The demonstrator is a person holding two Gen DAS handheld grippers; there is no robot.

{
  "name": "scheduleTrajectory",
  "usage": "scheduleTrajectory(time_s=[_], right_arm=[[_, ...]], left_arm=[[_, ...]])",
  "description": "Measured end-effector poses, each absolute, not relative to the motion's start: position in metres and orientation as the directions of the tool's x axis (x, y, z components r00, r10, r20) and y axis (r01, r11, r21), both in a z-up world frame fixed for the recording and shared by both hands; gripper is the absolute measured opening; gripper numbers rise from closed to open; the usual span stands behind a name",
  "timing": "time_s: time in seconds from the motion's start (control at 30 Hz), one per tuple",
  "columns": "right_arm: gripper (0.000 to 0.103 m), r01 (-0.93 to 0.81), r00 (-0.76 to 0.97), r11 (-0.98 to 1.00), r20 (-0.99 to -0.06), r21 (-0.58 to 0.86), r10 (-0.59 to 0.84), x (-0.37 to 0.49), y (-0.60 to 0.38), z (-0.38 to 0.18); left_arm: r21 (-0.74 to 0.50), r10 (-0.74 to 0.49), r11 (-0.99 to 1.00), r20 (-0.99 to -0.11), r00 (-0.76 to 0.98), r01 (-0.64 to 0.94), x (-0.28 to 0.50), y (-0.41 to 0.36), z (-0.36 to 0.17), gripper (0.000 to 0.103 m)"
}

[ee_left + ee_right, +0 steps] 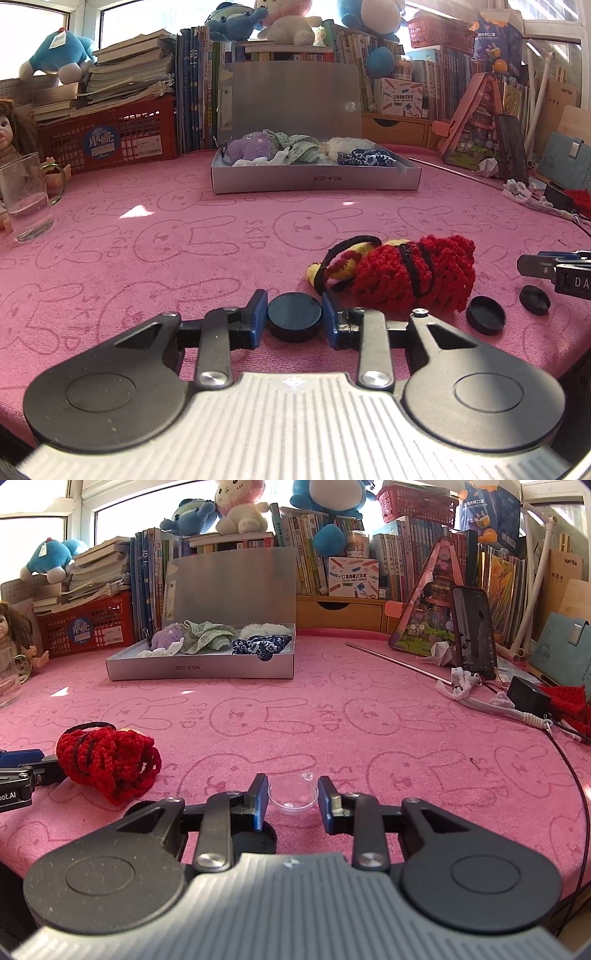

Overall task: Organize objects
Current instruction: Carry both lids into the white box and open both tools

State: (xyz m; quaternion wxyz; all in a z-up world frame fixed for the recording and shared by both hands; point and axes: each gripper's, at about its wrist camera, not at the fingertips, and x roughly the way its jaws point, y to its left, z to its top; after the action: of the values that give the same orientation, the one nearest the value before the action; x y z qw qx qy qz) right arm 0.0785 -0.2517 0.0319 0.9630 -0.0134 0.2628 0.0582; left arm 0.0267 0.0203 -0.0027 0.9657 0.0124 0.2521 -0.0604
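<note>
My left gripper (294, 317) has its blue pads against both sides of a black round disc (294, 314) on the pink cloth. A red and yellow crochet toy (402, 275) lies just right of it, with two smaller black caps (485, 314) (534, 300) further right. My right gripper (293, 795) is open around a clear plastic dome (293, 794) resting on the cloth, pads apart from it. A black cap (255, 840) lies under its left finger. The crochet toy (109, 762) shows left in the right wrist view.
An open grey box (314, 181) with cloth and plush items stands at the back centre, also in the right wrist view (199, 672). A glass mug (26, 199) is far left. A phone (474, 631), cables (480, 701) and books line the right and back.
</note>
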Motion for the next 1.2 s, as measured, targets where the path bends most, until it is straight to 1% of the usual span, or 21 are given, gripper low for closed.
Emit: scheduleTrajectory(time_s=[0.13, 0.33, 0.6, 0.87, 1.2], right_arm=[[0.033, -0.127, 0.858, 0.992, -0.501, 0.003, 0.111, 0.080, -0.250, 0.036], [0.033, -0.129, 0.866, 0.991, -0.483, 0.036, 0.131, 0.088, -0.251, 0.046], [0.033, -0.133, 0.875, 0.989, -0.462, 0.061, 0.146, 0.109, -0.250, 0.064], [0.034, -0.149, 0.863, 0.987, -0.478, 0.067, 0.163, 0.147, -0.246, 0.078], [0.034, -0.165, 0.830, 0.974, -0.512, 0.153, 0.221, 0.217, -0.250, 0.094]], left_arm=[[-0.005, -0.093, 0.995, -0.457, 0.884, 0.103, 0.026, 0.024, 0.008, 0.037], [-0.007, -0.072, 0.997, -0.430, 0.900, 0.076, 0.036, 0.033, 0.022, 0.037], [-0.028, -0.065, 0.998, -0.427, 0.902, 0.059, 0.059, 0.038, 0.037, 0.037], [-0.040, -0.090, 0.996, -0.421, 0.902, 0.080, 0.096, 0.036, 0.052, 0.037], [-0.058, -0.091, 0.996, -0.377, 0.922, 0.075, 0.152, 0.040, 0.079, 0.037]])
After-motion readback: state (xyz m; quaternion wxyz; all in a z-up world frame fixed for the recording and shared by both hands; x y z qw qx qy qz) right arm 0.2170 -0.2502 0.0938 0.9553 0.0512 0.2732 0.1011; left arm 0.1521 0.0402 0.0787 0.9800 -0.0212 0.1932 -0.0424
